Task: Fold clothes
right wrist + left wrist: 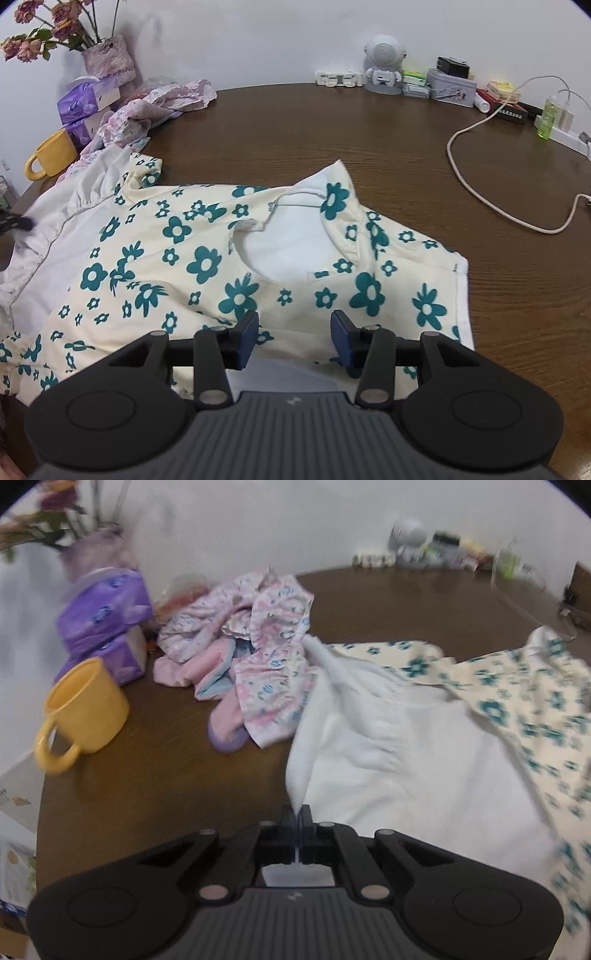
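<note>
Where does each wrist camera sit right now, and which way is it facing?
Left wrist: behind the left tongs, looking down across the table at a white cloth edge pinched in them, with the pink clothes pile beyond.
Right wrist: behind the open right tongs, looking down at the flowered shirt.
Shared: flowered shirt, yellow mug, purple tissue packs, brown table.

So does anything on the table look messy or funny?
Yes. A crumpled pink patterned garment lies in a heap by the yellow mug, unfolded. The flowered dress lies skewed, its white lining pulled up into a peak by the shut left gripper.
</note>
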`<state>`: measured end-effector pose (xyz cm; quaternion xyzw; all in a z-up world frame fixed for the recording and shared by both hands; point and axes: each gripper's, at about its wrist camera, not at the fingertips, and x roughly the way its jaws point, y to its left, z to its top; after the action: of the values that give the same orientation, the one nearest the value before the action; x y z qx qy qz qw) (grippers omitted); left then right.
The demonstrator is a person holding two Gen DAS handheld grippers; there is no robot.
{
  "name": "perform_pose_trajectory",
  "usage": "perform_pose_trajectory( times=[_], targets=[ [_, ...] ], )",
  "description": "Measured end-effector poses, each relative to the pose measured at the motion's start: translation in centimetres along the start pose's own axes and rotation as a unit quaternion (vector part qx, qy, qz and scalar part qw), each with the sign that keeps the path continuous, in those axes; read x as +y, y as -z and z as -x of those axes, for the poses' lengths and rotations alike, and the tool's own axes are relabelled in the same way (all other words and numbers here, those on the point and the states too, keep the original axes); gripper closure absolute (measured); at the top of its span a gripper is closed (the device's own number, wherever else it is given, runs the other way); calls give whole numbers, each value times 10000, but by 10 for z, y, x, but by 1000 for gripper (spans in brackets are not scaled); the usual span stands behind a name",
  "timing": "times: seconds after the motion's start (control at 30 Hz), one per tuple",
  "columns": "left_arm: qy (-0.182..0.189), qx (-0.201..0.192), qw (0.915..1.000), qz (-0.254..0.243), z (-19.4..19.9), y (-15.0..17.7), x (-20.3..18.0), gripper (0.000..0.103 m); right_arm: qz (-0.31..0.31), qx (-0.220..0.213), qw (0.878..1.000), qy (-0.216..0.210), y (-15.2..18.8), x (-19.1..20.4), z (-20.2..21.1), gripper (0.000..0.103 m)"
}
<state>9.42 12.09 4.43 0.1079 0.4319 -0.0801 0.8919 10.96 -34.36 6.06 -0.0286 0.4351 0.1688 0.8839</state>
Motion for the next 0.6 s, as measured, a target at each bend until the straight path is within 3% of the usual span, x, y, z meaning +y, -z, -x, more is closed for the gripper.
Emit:
perform_pose_trajectory(
  times=[0.1,0.2,0.23,0.3,0.37,0.4,0.53,0.6],
  targets=[
    [5,-127,9998,172,29,29,-3,103,35,39,10000,-37,2,1,-3,59],
    [-11,139,9987,499,24,41,5,101,71,49,9998,-163,5,3,-2,59],
    [0,248,9978,622,21,43,8,94,106,46,9997,-199,6,5,-2,59],
    [46,79,9973,735,22,32,15,78,190,23,9996,-198,6,10,-1,59],
    [105,-214,9968,763,24,15,19,44,205,-8,9996,-205,7,12,3,59],
    [95,-348,9969,704,23,2,21,38,198,-20,9996,-210,7,12,4,59],
    [-189,-396,9985,328,-7,-46,19,35,139,-46,9997,-175,8,11,5,59],
    [-174,-208,9993,268,-32,-63,21,35,116,-42,9998,-166,9,11,5,59]
  ],
)
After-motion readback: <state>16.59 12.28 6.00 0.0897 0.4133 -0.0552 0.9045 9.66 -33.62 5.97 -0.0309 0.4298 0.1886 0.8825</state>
